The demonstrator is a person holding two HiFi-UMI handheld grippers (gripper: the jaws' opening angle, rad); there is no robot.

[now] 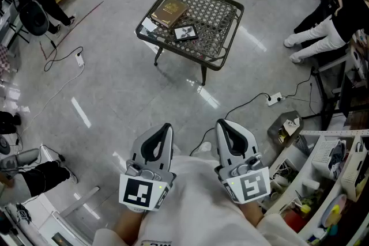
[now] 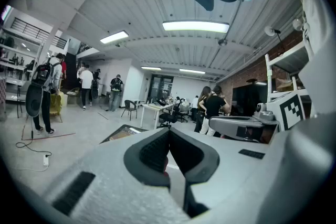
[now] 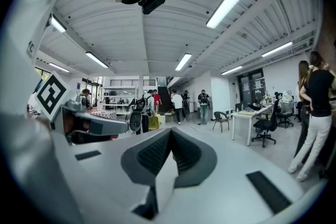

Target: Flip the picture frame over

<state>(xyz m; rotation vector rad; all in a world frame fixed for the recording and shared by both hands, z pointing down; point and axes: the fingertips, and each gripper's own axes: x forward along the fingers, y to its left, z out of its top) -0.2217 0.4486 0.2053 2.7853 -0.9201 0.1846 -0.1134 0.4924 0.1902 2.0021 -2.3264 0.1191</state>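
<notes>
Left gripper (image 1: 165,127) and right gripper (image 1: 222,124), jaws closed together and empty, well apart from the picture frame (image 1: 185,33) on the surface (image 1: 222,20): approach stage, next likely needing reach and opening.

- The picture frame (image 1: 185,33) lies on the table (image 1: 219,17), near its front edge.
- A book (image 1: 169,12) lies just beside it, to the back left.
</notes>
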